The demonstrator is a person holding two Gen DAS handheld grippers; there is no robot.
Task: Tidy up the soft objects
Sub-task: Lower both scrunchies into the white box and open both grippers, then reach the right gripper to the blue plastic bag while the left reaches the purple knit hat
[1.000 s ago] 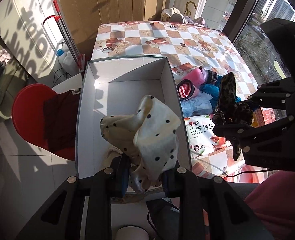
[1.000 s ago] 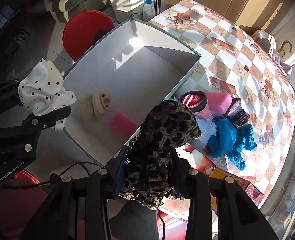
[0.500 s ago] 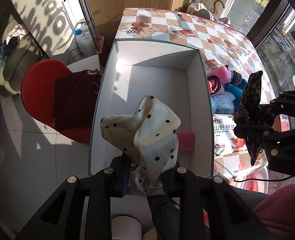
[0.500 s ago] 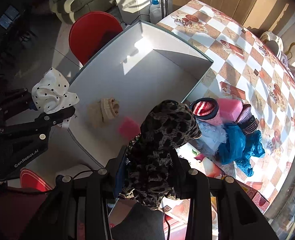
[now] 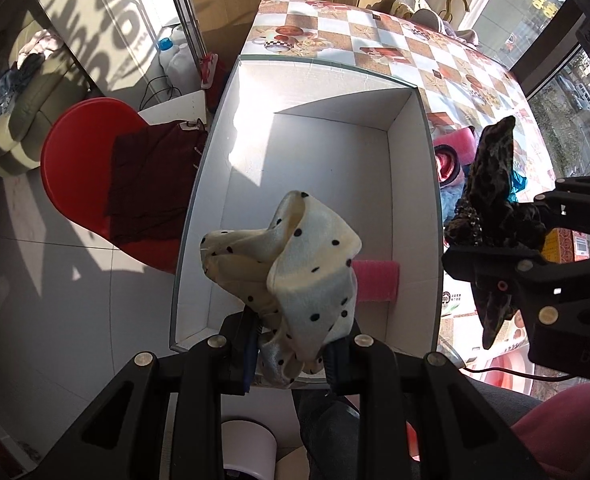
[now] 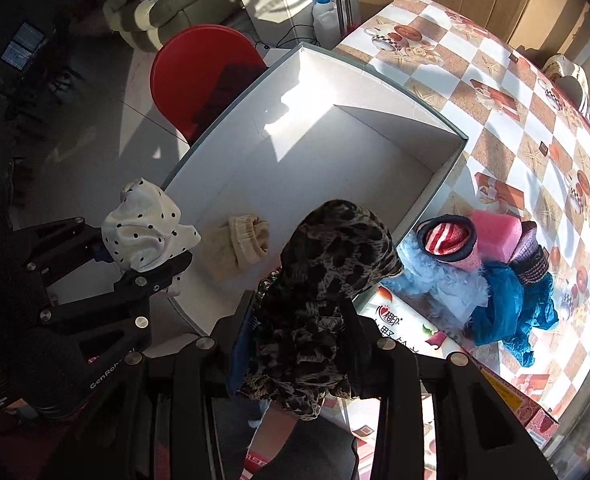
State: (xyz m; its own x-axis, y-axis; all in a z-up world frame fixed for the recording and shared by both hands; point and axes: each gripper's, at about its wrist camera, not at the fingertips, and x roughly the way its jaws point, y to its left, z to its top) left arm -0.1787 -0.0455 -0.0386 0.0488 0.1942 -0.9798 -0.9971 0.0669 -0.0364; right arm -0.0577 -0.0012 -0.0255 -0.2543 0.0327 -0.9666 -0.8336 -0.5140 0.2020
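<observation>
My left gripper [image 5: 291, 354] is shut on a cream cloth with black dots [image 5: 295, 264], held above the near end of a white open box [image 5: 411, 168]. My right gripper [image 6: 299, 344] is shut on a leopard-print cloth [image 6: 327, 280], held over the box's near right corner. In the left wrist view the leopard cloth [image 5: 491, 200] and right gripper [image 5: 515, 248] hang to the right of the box. In the right wrist view the dotted cloth [image 6: 143, 228] and left gripper [image 6: 135, 272] are at the left. Inside the box lie a pink sponge [image 5: 375, 280] and a beige knit piece [image 6: 241, 246].
A pile of soft items lies on the checkered table [image 6: 495, 92] right of the box: a striped red sock [image 6: 449, 240], a pink sponge [image 6: 495, 232], blue fluffy fabric [image 6: 447, 284], a teal cloth [image 6: 511, 312]. A red stool [image 5: 83, 184] with a dark cloth stands left of the box.
Both grippers have moved with their cloths; the box now sits more centred under the left gripper, and the right gripper is closer to the box's near corner. Both grips are unchanged.
</observation>
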